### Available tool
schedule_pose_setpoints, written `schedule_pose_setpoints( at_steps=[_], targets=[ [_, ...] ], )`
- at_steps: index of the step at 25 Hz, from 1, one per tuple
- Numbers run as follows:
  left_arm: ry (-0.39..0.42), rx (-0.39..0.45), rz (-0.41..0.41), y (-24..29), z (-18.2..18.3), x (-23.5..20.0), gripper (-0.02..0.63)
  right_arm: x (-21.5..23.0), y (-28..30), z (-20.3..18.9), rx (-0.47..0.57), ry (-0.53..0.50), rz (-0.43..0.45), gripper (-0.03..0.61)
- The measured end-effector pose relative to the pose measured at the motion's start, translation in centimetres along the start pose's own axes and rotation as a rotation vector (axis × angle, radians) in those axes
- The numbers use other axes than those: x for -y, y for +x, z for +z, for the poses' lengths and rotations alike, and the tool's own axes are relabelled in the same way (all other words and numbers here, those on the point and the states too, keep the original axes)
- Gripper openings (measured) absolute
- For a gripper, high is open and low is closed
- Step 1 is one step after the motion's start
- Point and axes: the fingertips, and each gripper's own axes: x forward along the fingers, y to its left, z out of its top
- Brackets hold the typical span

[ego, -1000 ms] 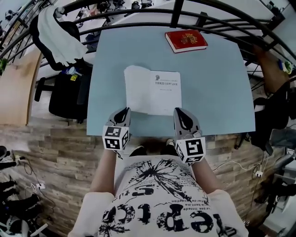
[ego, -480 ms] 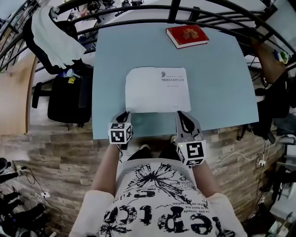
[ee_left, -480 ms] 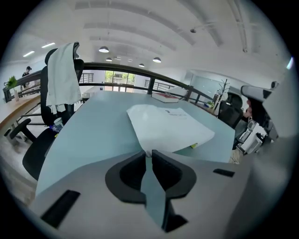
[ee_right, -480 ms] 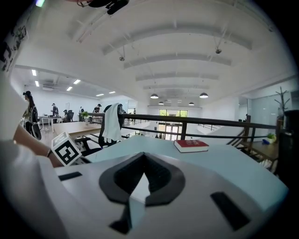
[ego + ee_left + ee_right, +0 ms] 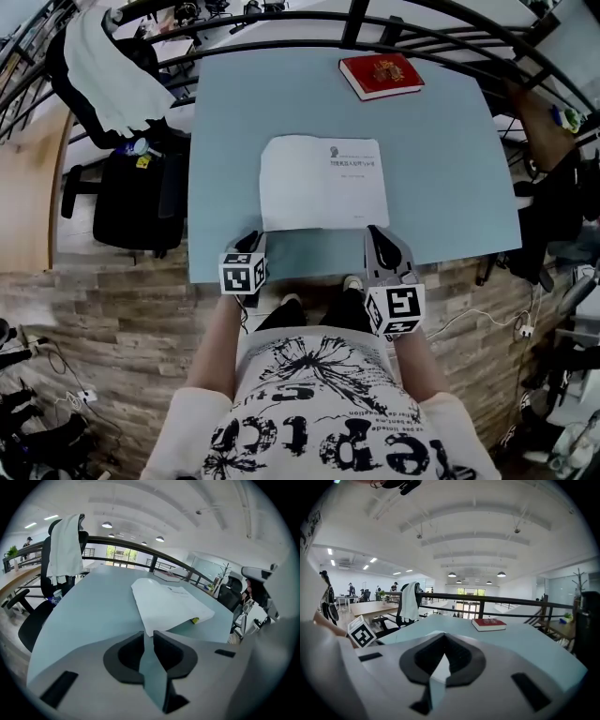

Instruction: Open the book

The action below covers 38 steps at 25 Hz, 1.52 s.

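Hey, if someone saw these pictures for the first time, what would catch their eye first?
The open book with white pages, in the middle of the pale blue table, stands out first. A red book lies closed at the far edge, toward the right. At the near edge, the left gripper, its jaws opening with nothing between them, and the right gripper point at the open book.
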Motion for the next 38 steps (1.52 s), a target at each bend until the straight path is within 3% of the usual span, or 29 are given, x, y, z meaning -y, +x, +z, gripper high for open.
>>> schedule_pose_setpoints(
  at_steps=[4,8,13,18,25,30,38],
  targets=[
    [0.033,0.05,0.022,-1.7,1.1,-0.2,0.067,-0.6,0.1,0.3,0.011,0.002,0.021,0.011],
    [0.118,0.119,-0.01,-3.9,3.7,1.5,0.064,-1.2,-0.1,1.1,0.03,0.007,0.056,0.011],
    [0.201,0.275,-0.024,-7.5,9.1,4.6,0.038,-1.5,-0.5,3.4,0.092,0.035,0.148,0.011],
    [0.251,0.429,-0.053,-11.1,14.5,8.3,0.027,-0.4,-0.8,5.3,0.138,0.01,0.184,0.011],
    [0.298,0.577,-0.104,-14.4,19.5,14.1,0.026,2.3,-1.1,7.1,0.188,-0.021,0.198,0.009],
    [0.299,0.632,-0.113,-15.1,21.5,16.9,0.026,4.9,-1.5,8.3,0.221,-0.05,0.201,0.009],
    [0.305,0.629,-0.107,-13.6,21.9,18.8,0.026,7.8,-1.3,8.4,0.238,-0.035,0.183,0.009]
  ],
)
